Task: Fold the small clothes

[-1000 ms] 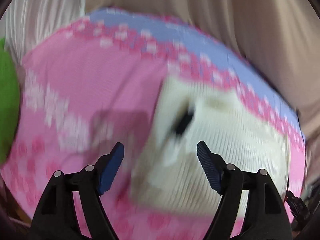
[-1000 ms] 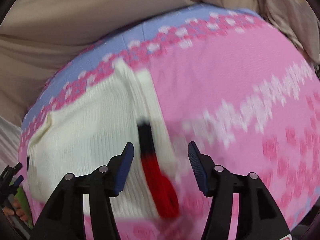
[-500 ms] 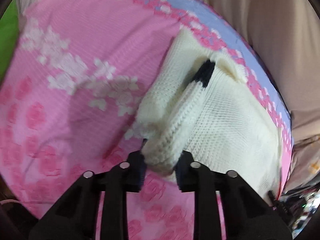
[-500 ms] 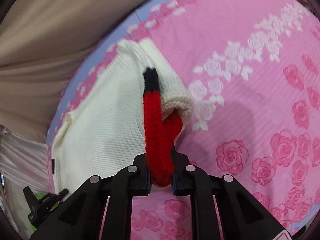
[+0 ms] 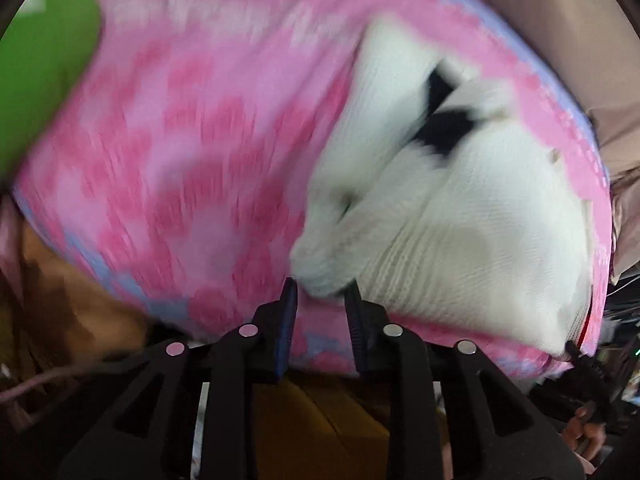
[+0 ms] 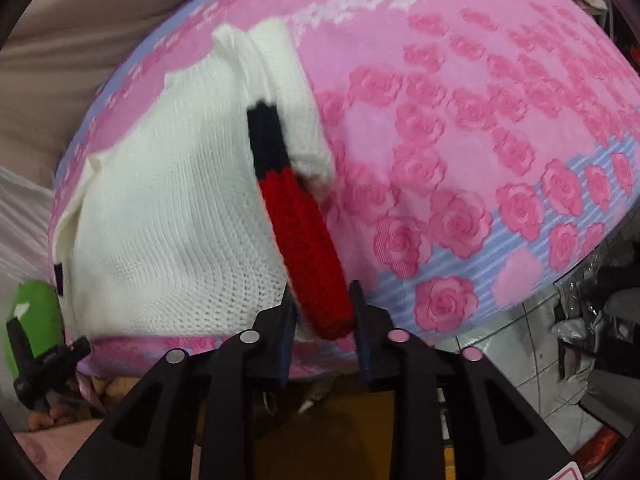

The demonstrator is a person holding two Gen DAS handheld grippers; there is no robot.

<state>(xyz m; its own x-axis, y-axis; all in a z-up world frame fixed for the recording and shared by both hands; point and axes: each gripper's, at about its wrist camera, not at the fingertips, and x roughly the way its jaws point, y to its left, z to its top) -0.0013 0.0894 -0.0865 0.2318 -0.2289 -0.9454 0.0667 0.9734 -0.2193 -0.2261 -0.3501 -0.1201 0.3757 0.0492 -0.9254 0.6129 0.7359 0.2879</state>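
Garment: a small white knit sweater (image 6: pixel 168 216) lies on a pink rose-print cover (image 6: pixel 500 128), near that cover's front edge and toward its lilac-striped border.
Left gripper (image 5: pixel 320 300): jaws opening, with a white bunched corner of the sweater (image 5: pixel 320 268) between them; the blur hides whether the pads still press, though the knit looks about to slip free.
Right gripper (image 6: pixel 323 308): jaws opening around the red cuff (image 6: pixel 308 248); the cuff's tip sits between the pads and appears to touch both.
Step in hand: judged to be laying down the pulled-back near edge of a fold.
Doing it well: both sides should let go together and low to the cover, so the edge settles straight; withdrawing along the fingers' line avoids dragging the knit.
Long axis: in the right wrist view the sweater runs from the front edge away toward the far lilac border.
Cuff direction: the red-and-black band (image 6: pixel 266 136) points down toward the right gripper, black end farther off.
Risk: the knit could snag on a pad.
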